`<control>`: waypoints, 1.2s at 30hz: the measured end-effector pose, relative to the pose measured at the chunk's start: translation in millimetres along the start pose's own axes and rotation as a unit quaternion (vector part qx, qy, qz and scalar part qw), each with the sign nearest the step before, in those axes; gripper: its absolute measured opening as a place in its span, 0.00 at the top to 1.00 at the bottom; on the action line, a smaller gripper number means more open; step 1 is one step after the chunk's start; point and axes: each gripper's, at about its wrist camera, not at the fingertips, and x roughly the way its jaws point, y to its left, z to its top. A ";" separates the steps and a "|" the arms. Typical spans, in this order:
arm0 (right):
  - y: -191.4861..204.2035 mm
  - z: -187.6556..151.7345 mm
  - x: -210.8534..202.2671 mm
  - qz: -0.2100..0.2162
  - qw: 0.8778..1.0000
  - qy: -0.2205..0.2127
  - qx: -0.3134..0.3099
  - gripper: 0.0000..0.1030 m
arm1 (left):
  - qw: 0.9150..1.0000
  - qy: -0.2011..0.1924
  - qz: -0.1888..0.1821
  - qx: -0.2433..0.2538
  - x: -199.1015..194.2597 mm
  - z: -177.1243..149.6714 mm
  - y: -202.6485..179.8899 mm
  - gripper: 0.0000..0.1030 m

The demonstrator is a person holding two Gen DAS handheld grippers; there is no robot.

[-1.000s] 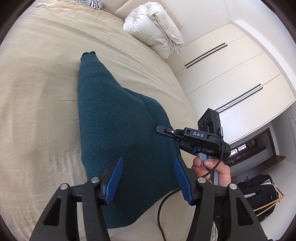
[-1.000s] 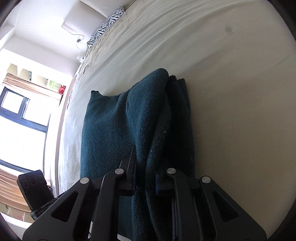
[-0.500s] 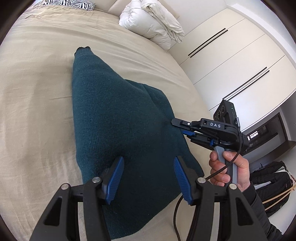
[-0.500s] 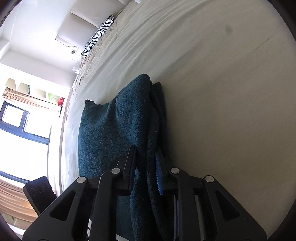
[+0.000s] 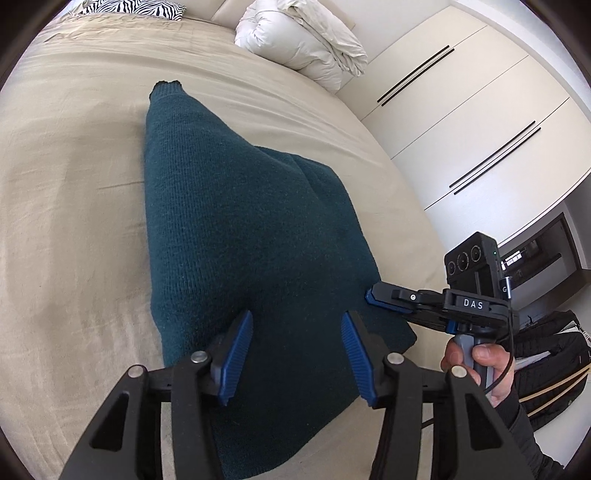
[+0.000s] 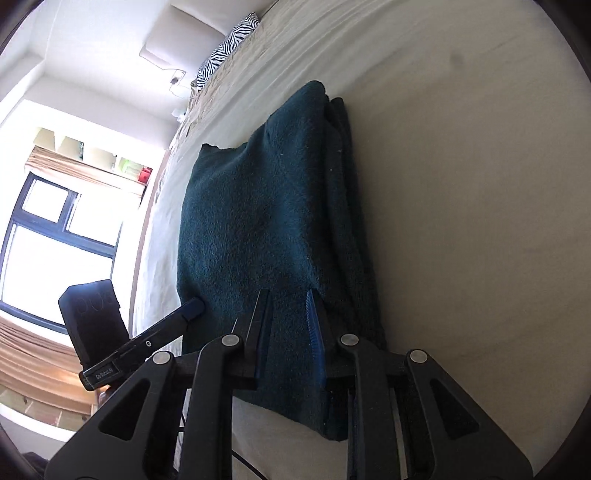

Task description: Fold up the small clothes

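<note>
Left gripper (image 5: 295, 349): black angular frame with triangular cut-outs, silver pivot screws, ribbed blue pads (image 5: 236, 356) on both jaws. Right gripper (image 6: 286, 326): identical build, white "DAS" marking on its side, grey handle, thin black cable, black camera block on top. The hand (image 5: 480, 369) wears a black sleeve (image 5: 517, 428).

Bare beige bed sheet (image 5: 66, 221) fills the left of the left wrist frame, open for passage. The dark teal sweater (image 5: 240, 236) covers the centre. A white duvet (image 5: 303, 40) and zebra pillow (image 5: 133, 5) block the top. At right, the right gripper (image 5: 373, 297) crowds the sweater's edge.
</note>
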 end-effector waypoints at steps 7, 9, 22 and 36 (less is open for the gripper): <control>-19.1 -6.5 -1.2 0.048 0.998 -0.013 0.031 0.85 | 1.000 -0.031 0.001 0.002 -4.7 37.7 0.8 0.49; -21.7 -4.9 0.0 0.053 0.998 -0.010 0.037 0.85 | 0.999 -0.041 0.001 -0.003 1.3 55.1 4.9 0.50; -44.4 3.0 13.3 0.081 0.996 -0.012 0.043 0.85 | 0.999 0.002 0.020 -0.035 52.8 94.1 53.6 0.87; -36.1 -23.3 -6.1 0.064 0.997 0.018 0.025 0.82 | 1.000 0.002 0.010 -0.017 27.8 50.8 46.1 0.76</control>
